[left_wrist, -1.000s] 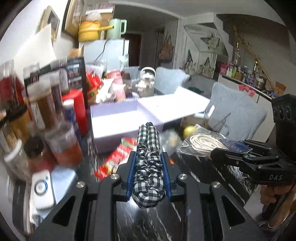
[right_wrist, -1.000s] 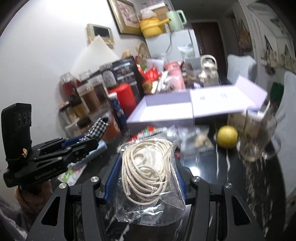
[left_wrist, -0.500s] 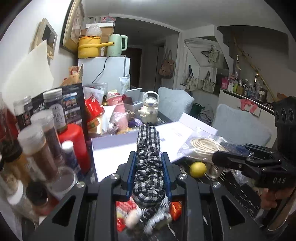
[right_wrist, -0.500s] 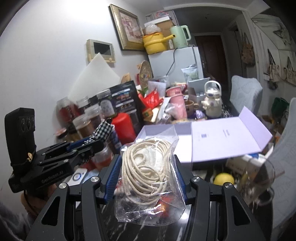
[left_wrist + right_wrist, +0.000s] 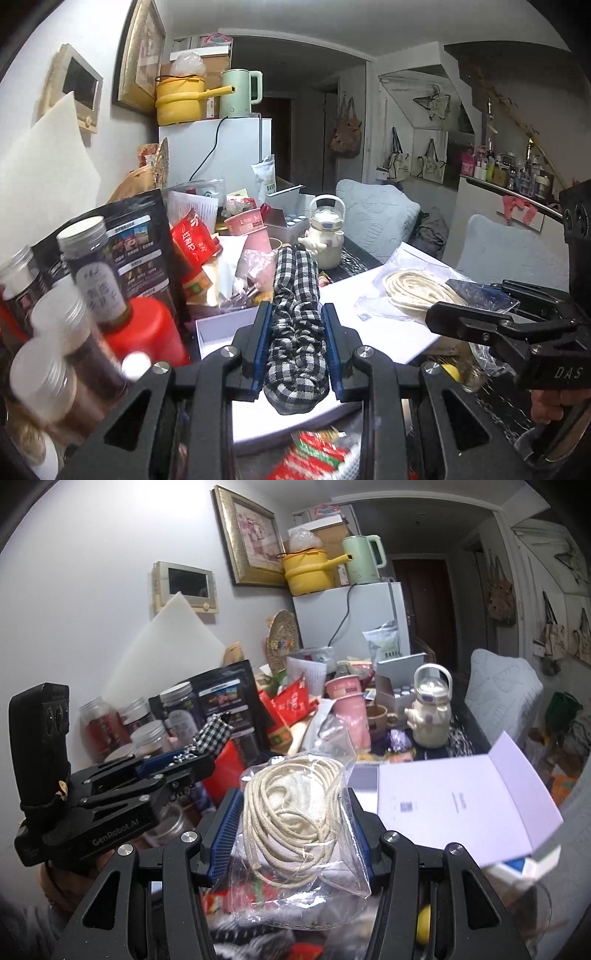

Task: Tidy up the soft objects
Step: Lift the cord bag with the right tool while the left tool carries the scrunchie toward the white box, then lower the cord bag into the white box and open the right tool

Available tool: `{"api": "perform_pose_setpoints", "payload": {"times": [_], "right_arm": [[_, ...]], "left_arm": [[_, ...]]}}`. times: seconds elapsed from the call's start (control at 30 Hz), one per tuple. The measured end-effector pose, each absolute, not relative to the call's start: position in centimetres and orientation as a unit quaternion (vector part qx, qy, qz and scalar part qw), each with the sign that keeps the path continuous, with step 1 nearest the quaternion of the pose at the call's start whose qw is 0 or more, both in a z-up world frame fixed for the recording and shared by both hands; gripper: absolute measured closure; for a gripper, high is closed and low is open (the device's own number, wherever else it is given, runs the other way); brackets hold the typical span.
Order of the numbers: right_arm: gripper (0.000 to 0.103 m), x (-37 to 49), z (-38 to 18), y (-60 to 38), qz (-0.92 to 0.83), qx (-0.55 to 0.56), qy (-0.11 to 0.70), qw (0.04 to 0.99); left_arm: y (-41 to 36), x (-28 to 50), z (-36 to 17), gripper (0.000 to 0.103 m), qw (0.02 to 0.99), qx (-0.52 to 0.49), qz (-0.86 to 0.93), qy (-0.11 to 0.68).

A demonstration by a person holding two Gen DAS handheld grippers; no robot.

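Observation:
My left gripper (image 5: 295, 314) is shut on a black-and-white checked scrunchie (image 5: 295, 325) and holds it in the air over the open lilac box (image 5: 221, 328). My right gripper (image 5: 295, 805) is shut on a clear bag of cream rope (image 5: 295, 812), also held in the air, above the box's open lid (image 5: 461, 805). The bag of rope (image 5: 413, 291) and the right gripper (image 5: 436, 314) show at the right of the left wrist view. The left gripper (image 5: 218, 746) with the scrunchie (image 5: 214, 734) shows at the left of the right wrist view.
Jars (image 5: 92, 273) and a red canister (image 5: 147, 332) crowd the left. A pink cup (image 5: 351, 712), a cream teapot (image 5: 430, 716) and snack packets (image 5: 317, 454) lie around the box. A yellow fruit (image 5: 423, 923) sits at the lower right. Chairs (image 5: 376, 218) stand behind.
Both grippers have risen and tilted up with their loads still held; the table and box have dropped lower in both views.

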State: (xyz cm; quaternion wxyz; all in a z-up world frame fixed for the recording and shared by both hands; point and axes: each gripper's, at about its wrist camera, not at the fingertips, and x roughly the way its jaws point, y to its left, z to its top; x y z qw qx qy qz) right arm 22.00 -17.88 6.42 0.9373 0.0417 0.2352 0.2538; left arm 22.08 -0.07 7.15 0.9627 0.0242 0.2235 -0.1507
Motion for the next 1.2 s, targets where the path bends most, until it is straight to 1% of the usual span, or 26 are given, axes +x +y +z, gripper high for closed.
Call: {"api": "perform_pose_setpoints", "payload": {"times": [0.57,0.9,1.1,1.17,1.2], "right_arm": [[0.050,32.5,6.1,-15.9,0.245,0.044,0.261,0.933],[0.050,36.1,3.9,-15.2,0.225,0.039,0.291,0.929],[0.043,36.7,2.6,-15.2,0.200,0.025,0.315,0.927],[0.031,36.6,2.3,-15.4,0.197,0.027,0.319,0.927],[0.031,36.5,2.3,-15.6,0.196,0.028,0.320,0.927]], "left_arm": [[-1.0,33.1,4.2,0.077,0.957,0.029,-0.110,0.268],[-0.8,36.0,1.5,0.077,0.949,0.043,-0.077,0.303],[-1.0,36.8,0.6,0.077,0.941,0.055,-0.067,0.327],[-1.3,37.3,0.1,0.076,0.934,0.069,-0.051,0.346],[-1.2,37.5,-0.2,0.076,0.932,0.069,-0.044,0.354]]}}
